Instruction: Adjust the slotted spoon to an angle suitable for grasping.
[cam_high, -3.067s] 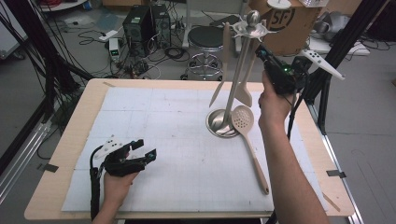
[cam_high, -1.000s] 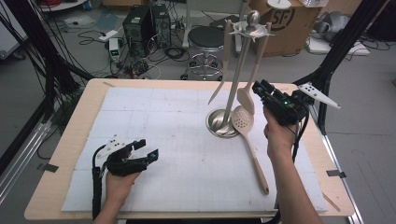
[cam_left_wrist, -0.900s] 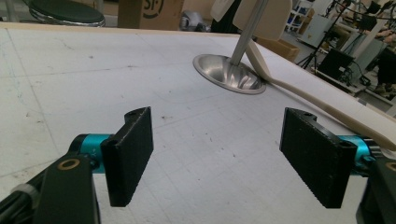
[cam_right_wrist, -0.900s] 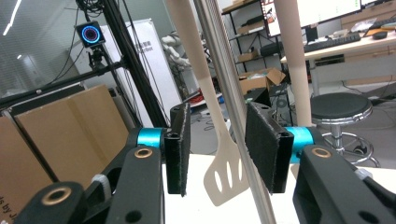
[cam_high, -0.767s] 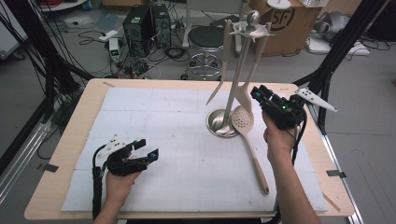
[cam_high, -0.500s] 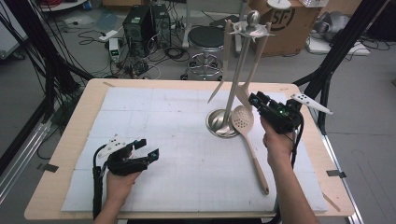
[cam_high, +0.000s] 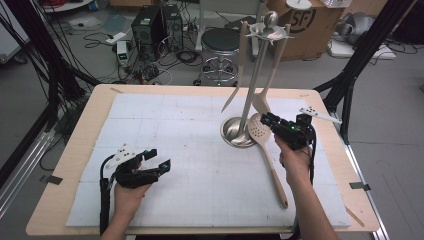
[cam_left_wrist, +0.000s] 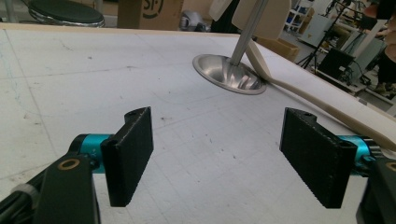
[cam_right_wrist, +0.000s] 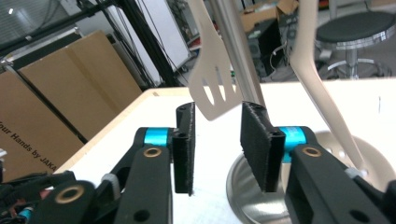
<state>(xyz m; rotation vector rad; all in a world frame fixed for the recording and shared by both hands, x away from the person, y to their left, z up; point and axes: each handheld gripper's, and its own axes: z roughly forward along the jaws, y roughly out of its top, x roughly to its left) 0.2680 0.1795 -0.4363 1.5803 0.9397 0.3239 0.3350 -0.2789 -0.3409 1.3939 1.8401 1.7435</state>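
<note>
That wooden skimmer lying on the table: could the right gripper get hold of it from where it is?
Probably yes. The right gripper hovers right beside the skimmer, near its perforated head, jaws apart and empty. Only the utensil stand crowds that end; the long handle lies free.

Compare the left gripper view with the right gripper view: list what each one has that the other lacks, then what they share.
Left gripper view: the left gripper, jaws wide apart over the white mat, and the long wooden handle lying on the table beside the stand.
Right gripper view: the right gripper, jaws narrower and just closing further with nothing between them, and the slotted turner hanging just beyond them.
Shared: the stand's metal base and pole, plus the black stool.
</note>
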